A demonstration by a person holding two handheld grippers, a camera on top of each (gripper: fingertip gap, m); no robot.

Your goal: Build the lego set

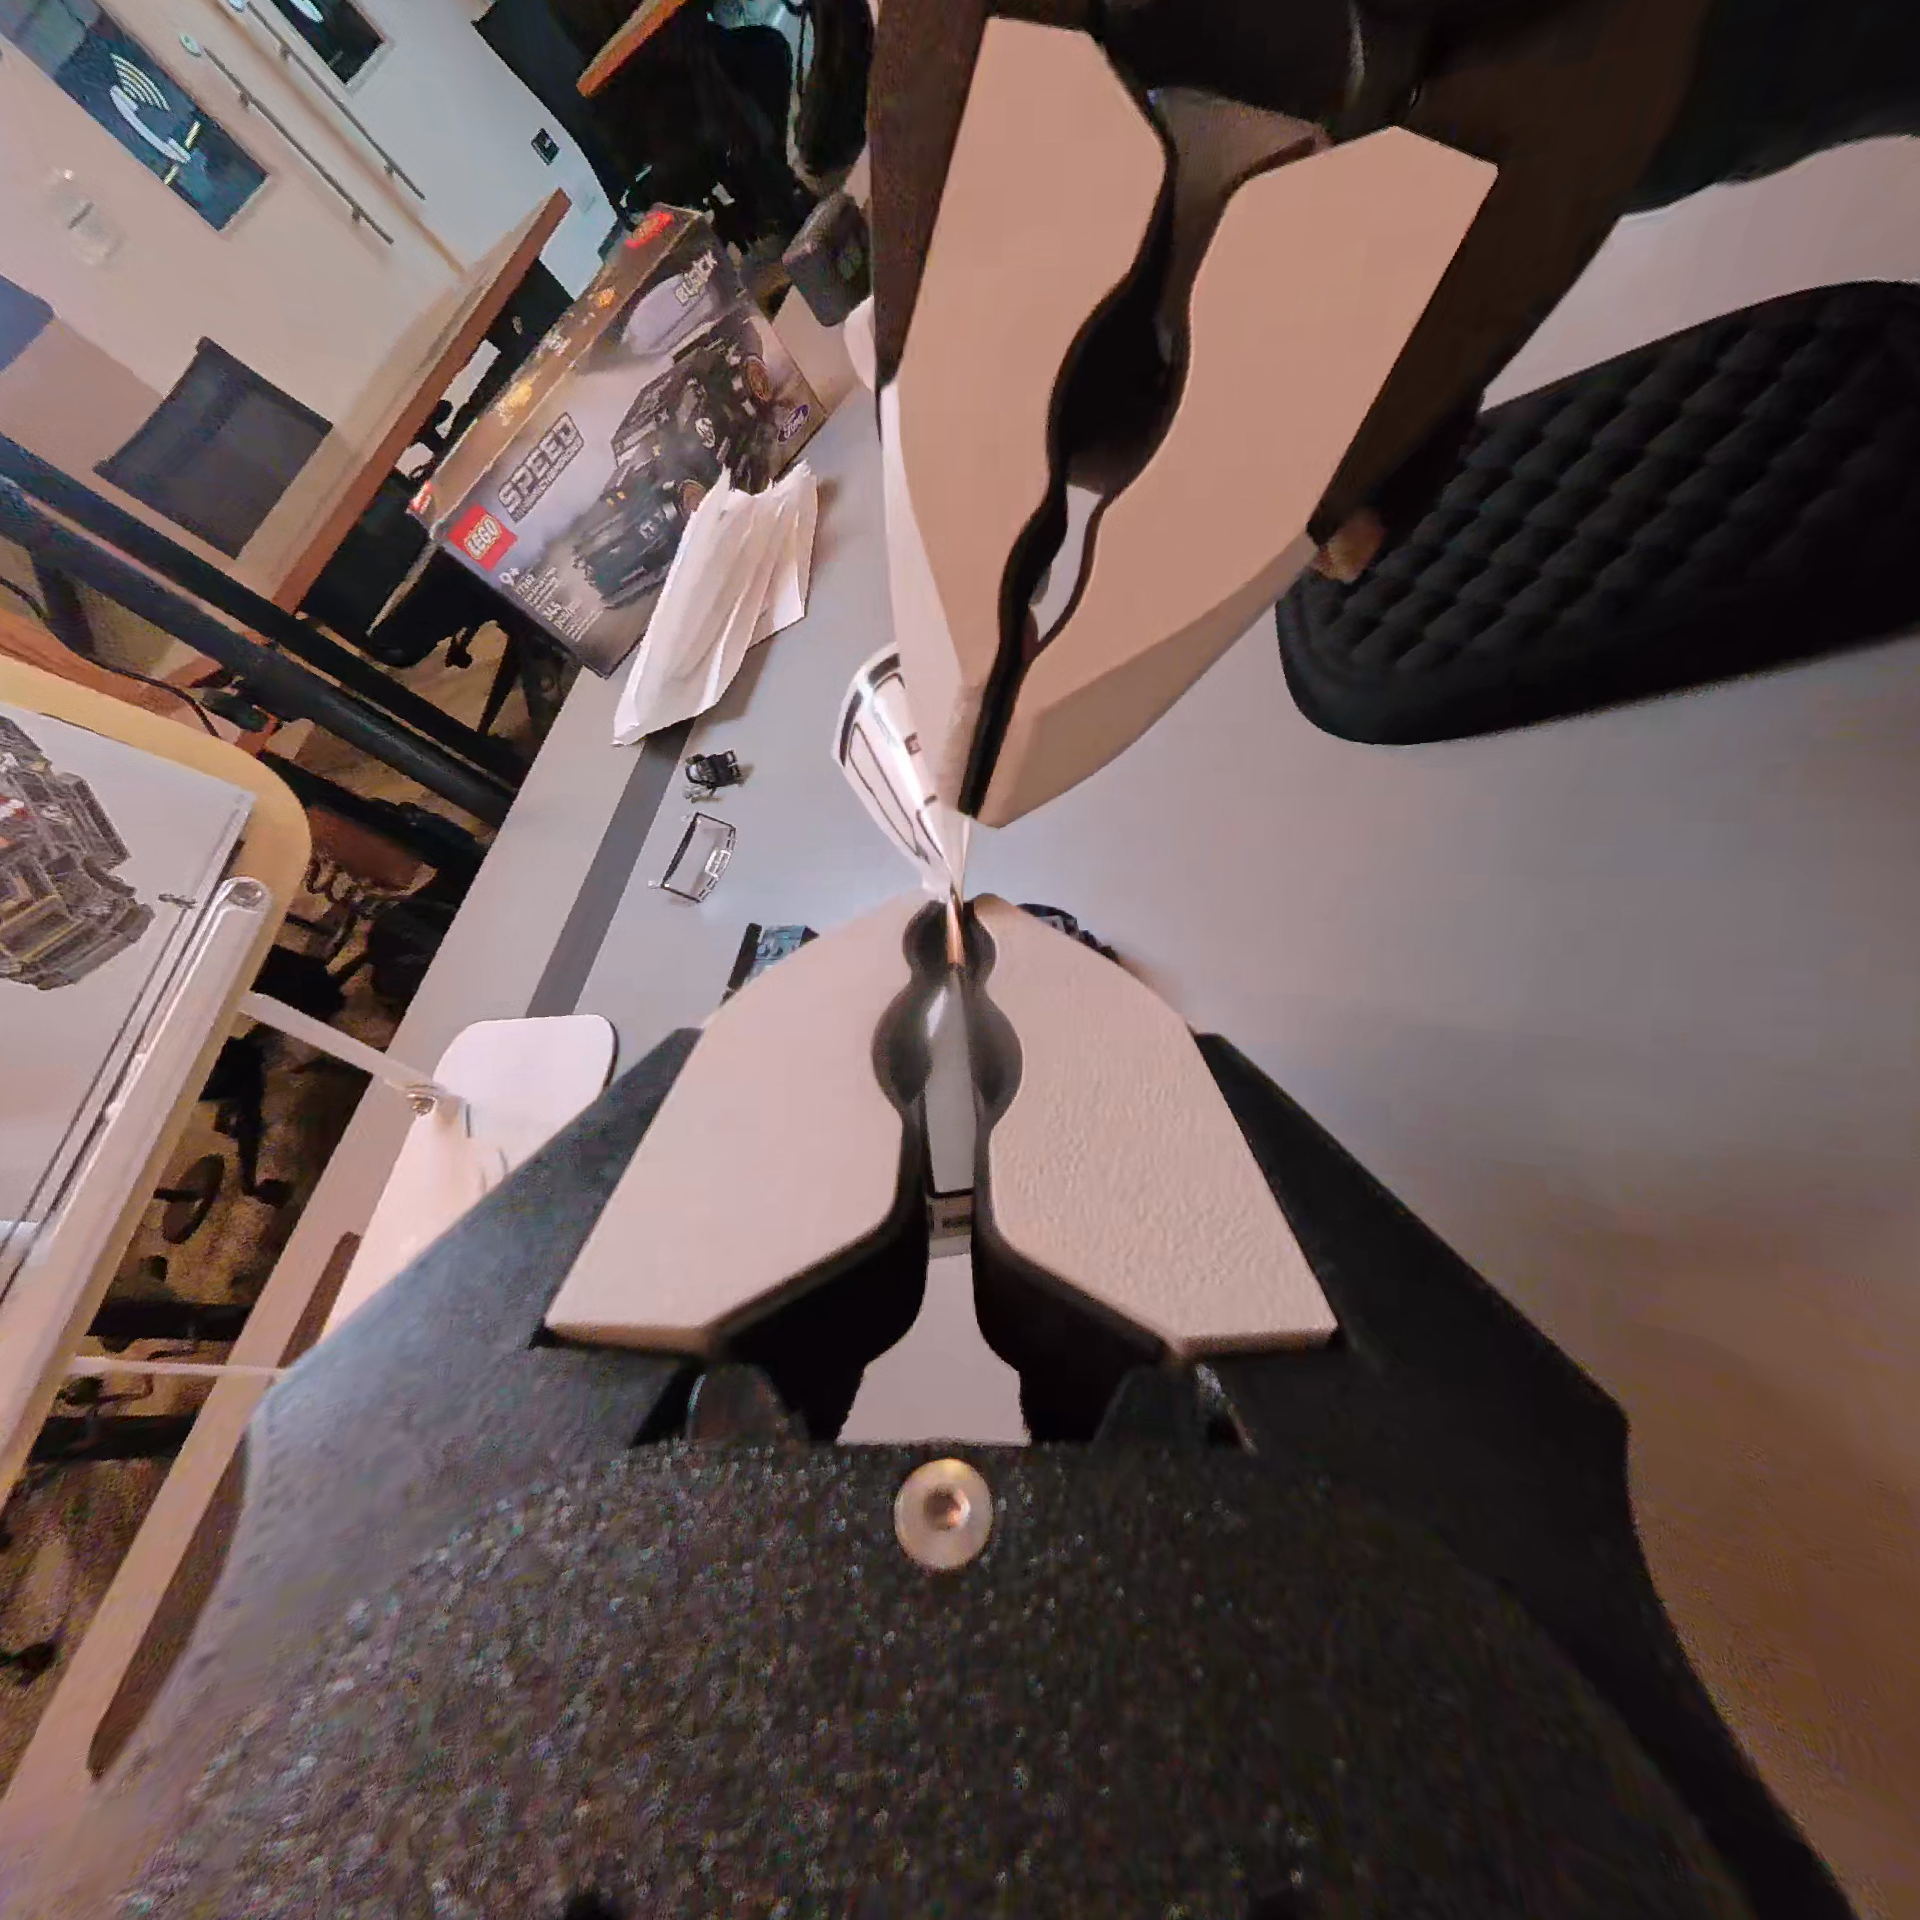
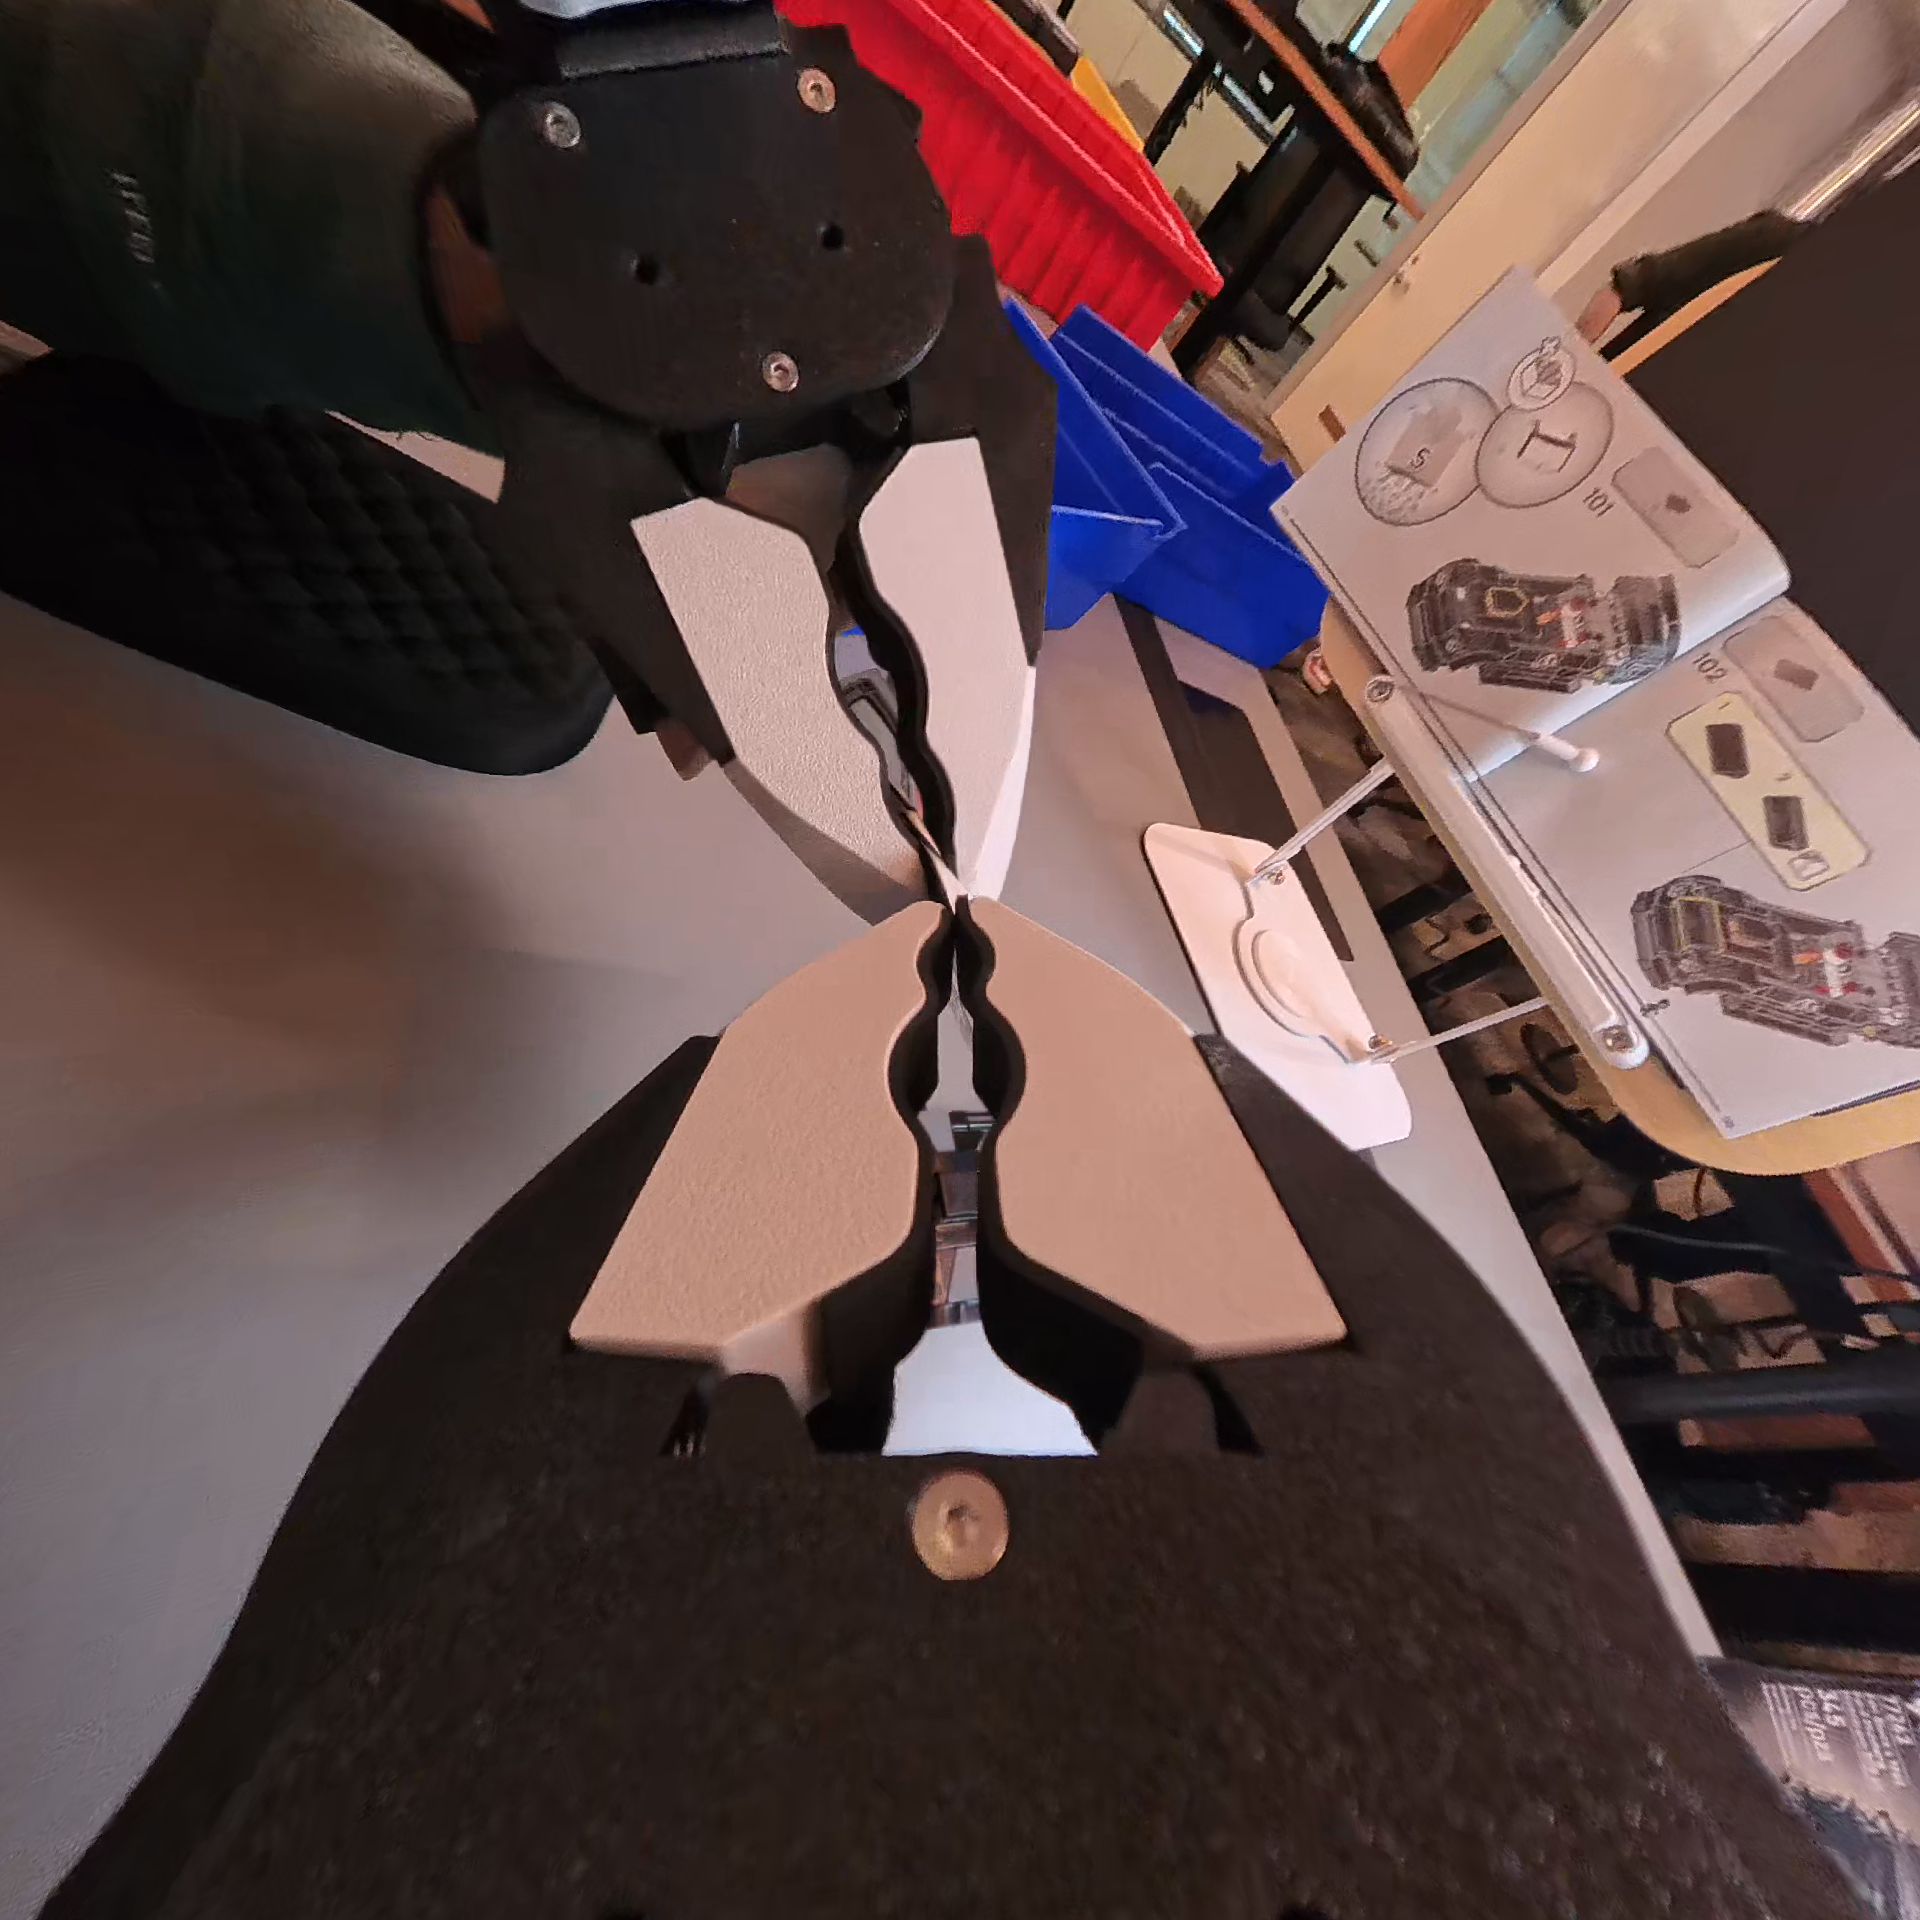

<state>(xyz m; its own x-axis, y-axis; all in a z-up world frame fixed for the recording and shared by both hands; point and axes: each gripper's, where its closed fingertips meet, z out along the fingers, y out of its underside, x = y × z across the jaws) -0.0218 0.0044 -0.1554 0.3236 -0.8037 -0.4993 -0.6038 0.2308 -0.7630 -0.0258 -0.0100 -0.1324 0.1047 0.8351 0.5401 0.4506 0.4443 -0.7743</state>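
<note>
A thin white sticker sheet [image 1: 883, 748] with black print is held over the grey table [image 1: 1403, 987], and both grippers pinch it tip to tip. In the left wrist view my left gripper [image 1: 951, 916] is shut on the sheet's lower end, and a strip of it runs back between the fingers. My right gripper [image 1: 971, 819] comes in from above, shut on the sheet, which curls out to its left. In the right wrist view my right gripper [image 2: 961, 916] is shut on the sheet's edge [image 2: 935, 847], facing the left gripper [image 2: 956, 883].
A Lego box [image 1: 623, 416], white paper bags [image 1: 727, 592], a clear windscreen piece [image 1: 701, 852] and small black parts [image 1: 715, 771] lie on the table. A black mesh cushion [image 1: 1610, 520] is beside the grippers. An instruction booklet on a stand [image 2: 1662, 727], blue bins [image 2: 1174, 520] and a red bin [image 2: 1018, 156] show in the right wrist view. The grippers are tip to tip, or close to it.
</note>
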